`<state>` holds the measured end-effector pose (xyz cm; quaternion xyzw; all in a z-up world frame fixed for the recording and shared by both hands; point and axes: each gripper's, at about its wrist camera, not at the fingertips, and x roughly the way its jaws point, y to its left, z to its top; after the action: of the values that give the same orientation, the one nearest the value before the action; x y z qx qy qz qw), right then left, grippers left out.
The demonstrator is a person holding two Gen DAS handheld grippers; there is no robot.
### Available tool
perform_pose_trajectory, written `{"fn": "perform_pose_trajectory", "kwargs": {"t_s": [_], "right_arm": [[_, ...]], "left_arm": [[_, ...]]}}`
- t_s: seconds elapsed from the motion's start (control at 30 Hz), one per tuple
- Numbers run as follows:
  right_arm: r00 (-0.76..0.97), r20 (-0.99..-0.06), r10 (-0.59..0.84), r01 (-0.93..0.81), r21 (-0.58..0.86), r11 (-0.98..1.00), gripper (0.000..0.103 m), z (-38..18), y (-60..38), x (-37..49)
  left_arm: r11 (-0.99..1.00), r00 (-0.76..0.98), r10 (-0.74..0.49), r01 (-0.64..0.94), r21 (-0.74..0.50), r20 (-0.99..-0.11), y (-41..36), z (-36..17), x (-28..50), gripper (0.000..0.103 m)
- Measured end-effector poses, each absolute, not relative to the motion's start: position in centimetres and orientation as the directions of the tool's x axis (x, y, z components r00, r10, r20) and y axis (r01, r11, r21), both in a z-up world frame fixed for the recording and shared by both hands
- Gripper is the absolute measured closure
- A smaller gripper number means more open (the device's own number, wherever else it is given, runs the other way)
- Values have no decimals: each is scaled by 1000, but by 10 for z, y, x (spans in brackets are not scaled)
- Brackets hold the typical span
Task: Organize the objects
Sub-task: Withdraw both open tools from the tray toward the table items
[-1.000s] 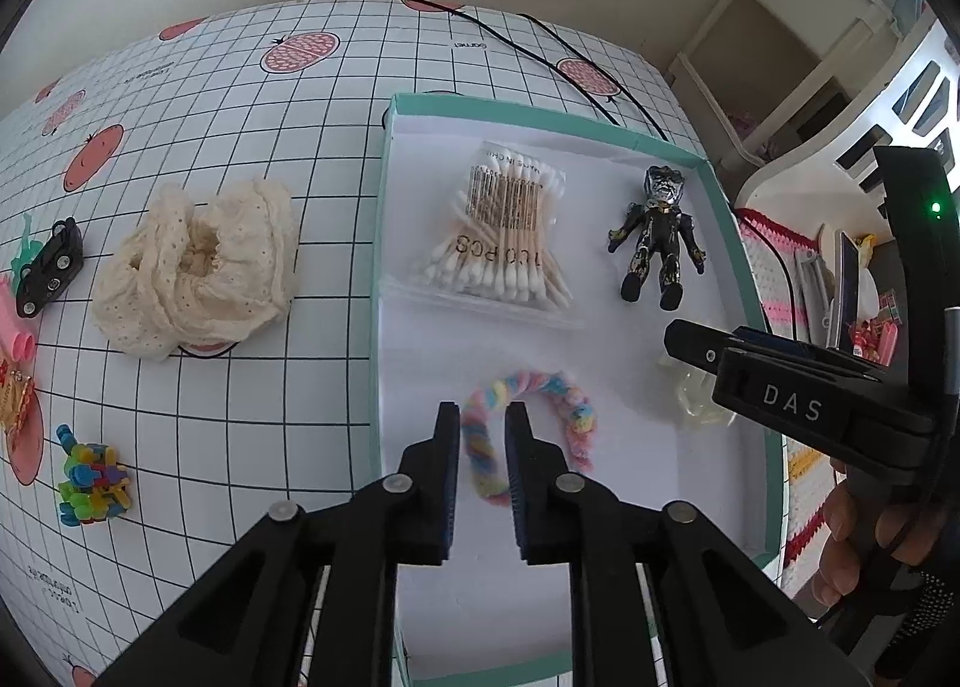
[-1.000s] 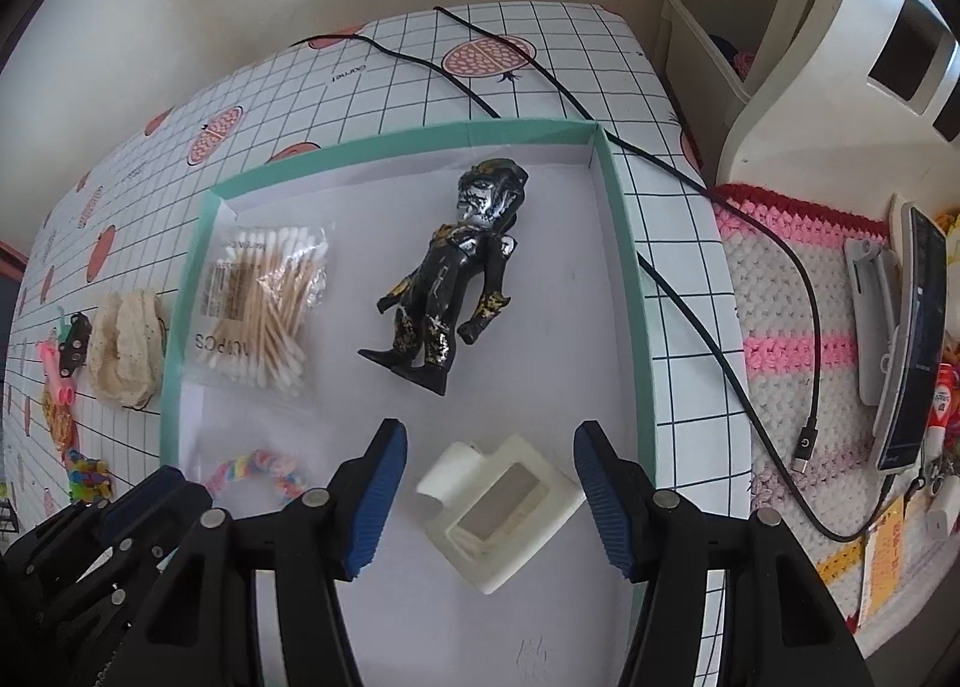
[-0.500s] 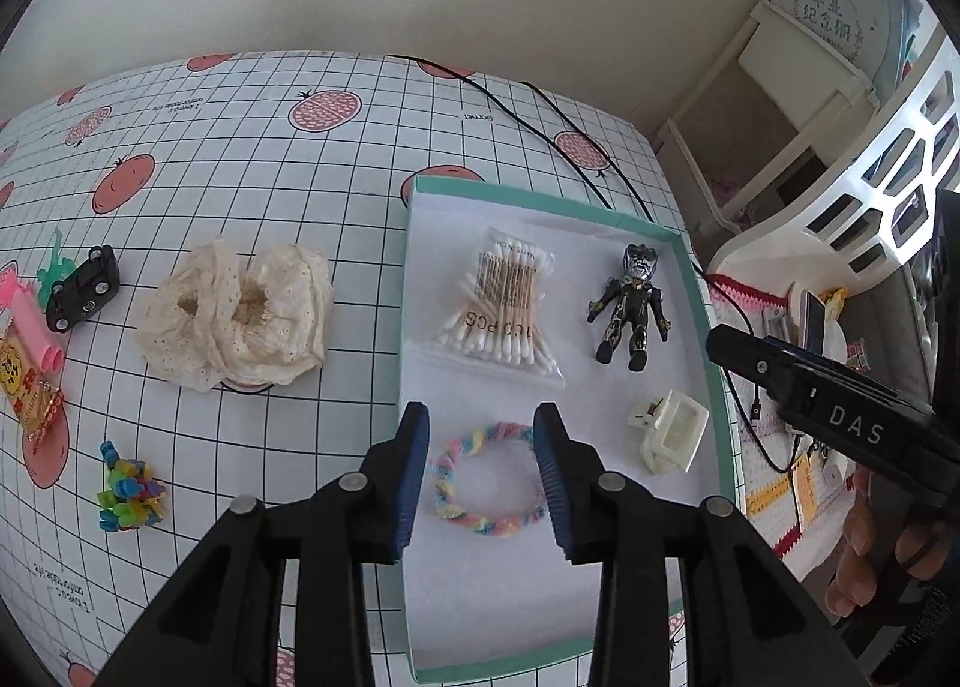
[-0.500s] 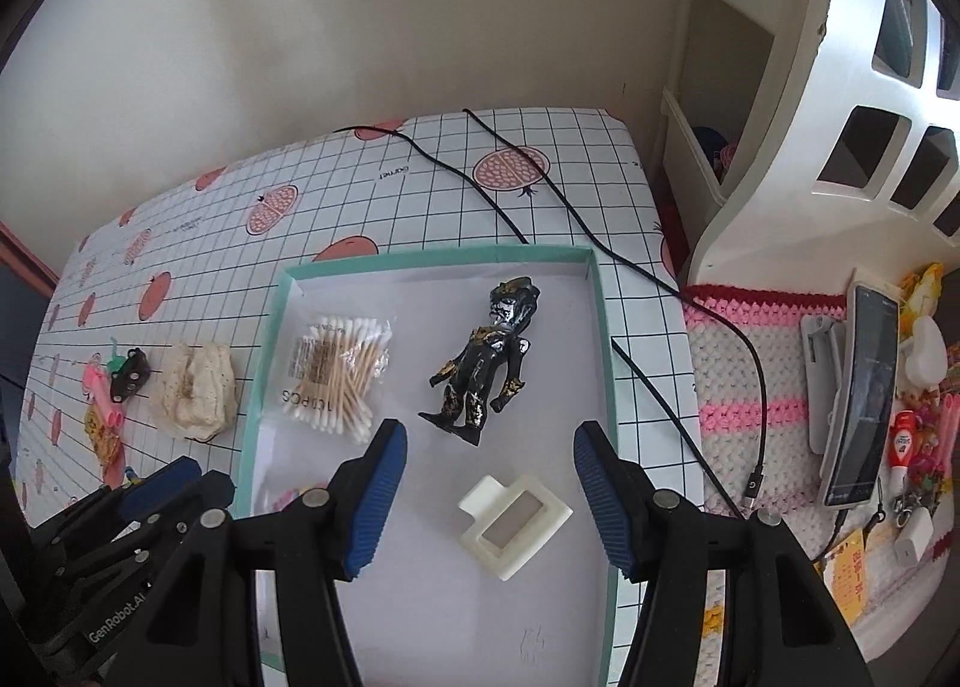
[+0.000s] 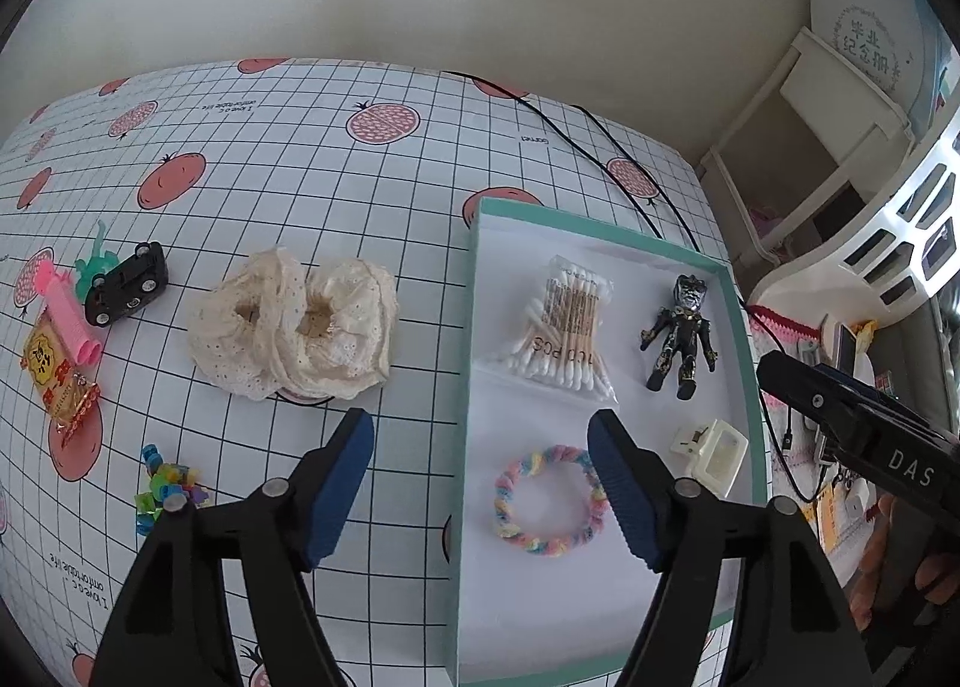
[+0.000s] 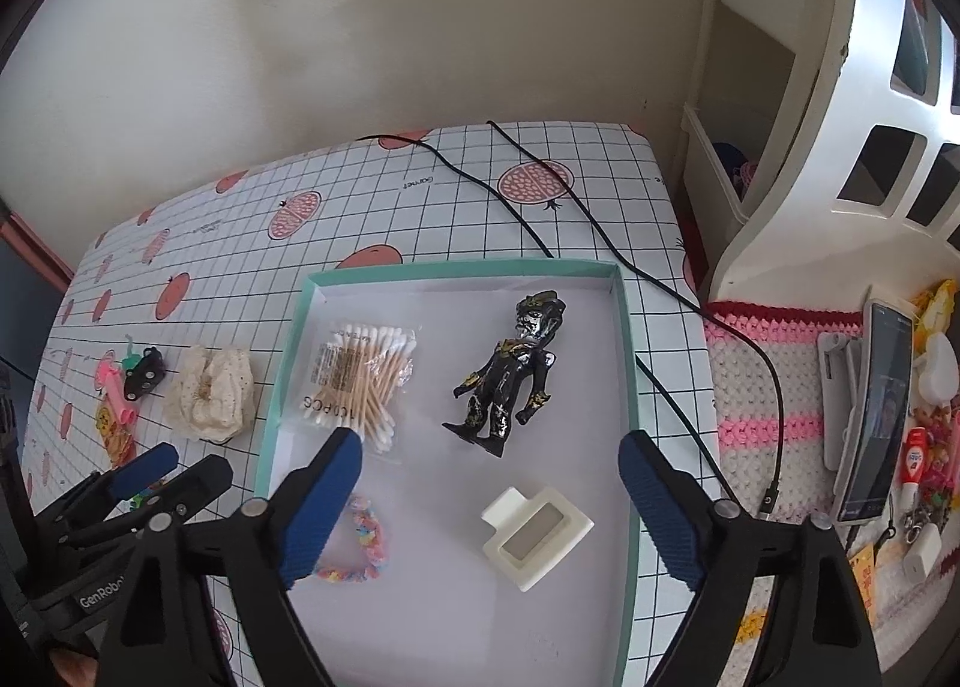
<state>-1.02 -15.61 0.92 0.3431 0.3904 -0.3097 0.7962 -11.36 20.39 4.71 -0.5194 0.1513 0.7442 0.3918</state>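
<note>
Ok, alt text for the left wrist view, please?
The open left hand-held gripper hovers over a teal-rimmed tray holding a braided hair tie, cotton swabs, a toy figure and a white clip; a lace scrunchie lies outside.

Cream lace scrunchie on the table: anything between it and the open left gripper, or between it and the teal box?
Nothing visible. The cream lace scrunchie lies on bare checked tablecloth ahead of the open, empty left gripper. Only cloth separates it from the teal-rimmed box, whose low left wall it must clear.
</note>
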Motion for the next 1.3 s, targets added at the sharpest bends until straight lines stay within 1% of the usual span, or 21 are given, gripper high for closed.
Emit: {"fn": "perform_pose_trajectory", "kwargs": {"t_s": [0.07, 0.13, 0.33, 0.97, 1.3], "right_arm": [[504, -834, -225, 762, 306, 571, 2, 9, -156, -9], [507, -834, -218, 760, 314, 569, 0, 8, -156, -9], [501, -838, -218, 766, 312, 562, 0, 6, -157, -9], [495, -845, -202, 762, 310, 569, 0, 8, -153, -1], [527, -828, -191, 720, 317, 617, 0, 33, -129, 41]], "left_arm": [[-661, -166, 422, -730, -176, -891, 201, 46, -117, 24], [-671, -186, 415, -724, -162, -890, 199, 46, -119, 11], [-705, -241, 397, -698, -126, -886, 192, 45, -126, 6], [-724, -246, 382, -679, -124, -891, 183, 45, -137, 6], [-749, -268, 384, -650, -128, -884, 156, 59, -165, 6]]}}
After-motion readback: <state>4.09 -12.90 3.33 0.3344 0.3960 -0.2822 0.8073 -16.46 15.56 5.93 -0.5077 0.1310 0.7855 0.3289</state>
